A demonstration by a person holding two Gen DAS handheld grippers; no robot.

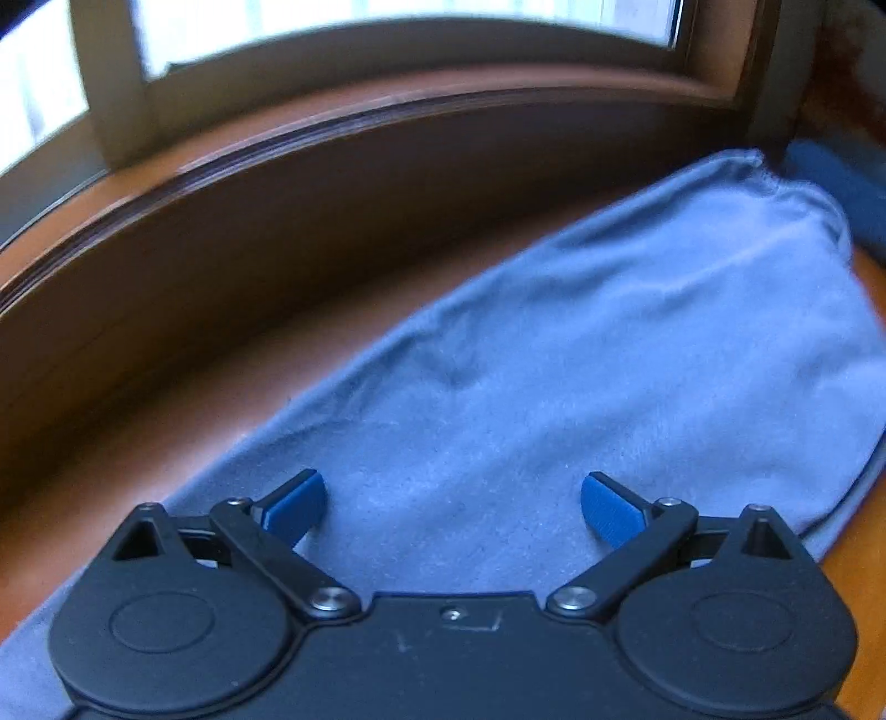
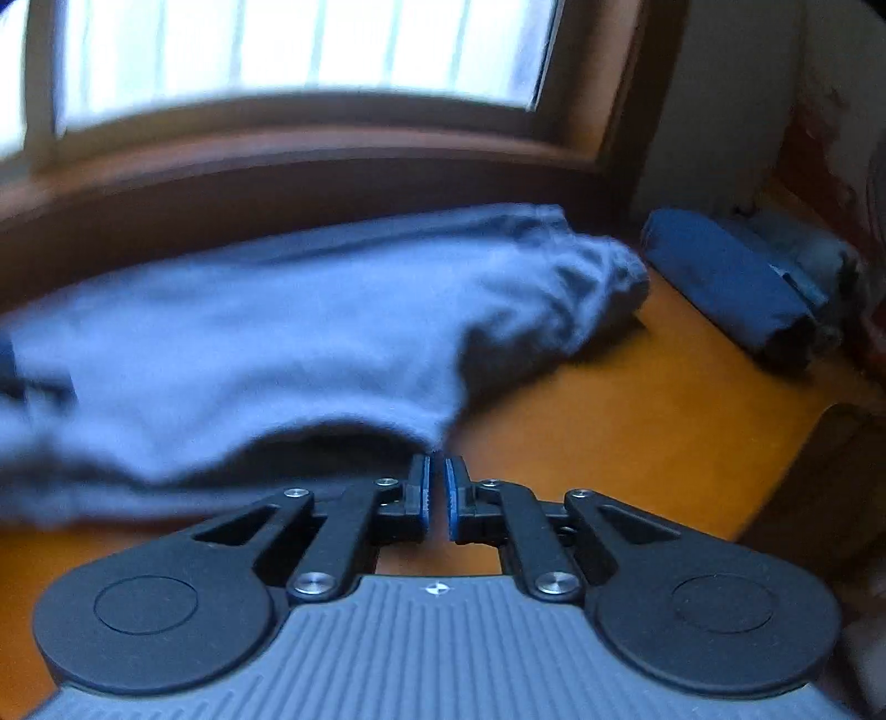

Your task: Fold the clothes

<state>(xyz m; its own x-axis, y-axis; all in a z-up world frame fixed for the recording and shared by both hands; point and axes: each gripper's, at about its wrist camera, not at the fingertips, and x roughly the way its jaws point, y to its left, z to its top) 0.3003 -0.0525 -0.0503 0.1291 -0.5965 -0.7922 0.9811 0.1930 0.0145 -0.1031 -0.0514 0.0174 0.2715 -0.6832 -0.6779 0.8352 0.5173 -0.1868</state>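
2 close wrist views, shared garment point(image 1: 581, 354)

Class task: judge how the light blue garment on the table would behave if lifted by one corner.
The garment would probably droop and fold, since it already lies bunched and creased at one end. Its fuzzy surface suggests it should grip rather than slip. It looks thin, so likely light.

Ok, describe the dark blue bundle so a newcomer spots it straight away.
Start at the window and drop to the orange-brown table. In its far right corner lies the dark blue bundle: compact and navy, unlike the pale blue garment spread flat beside it.
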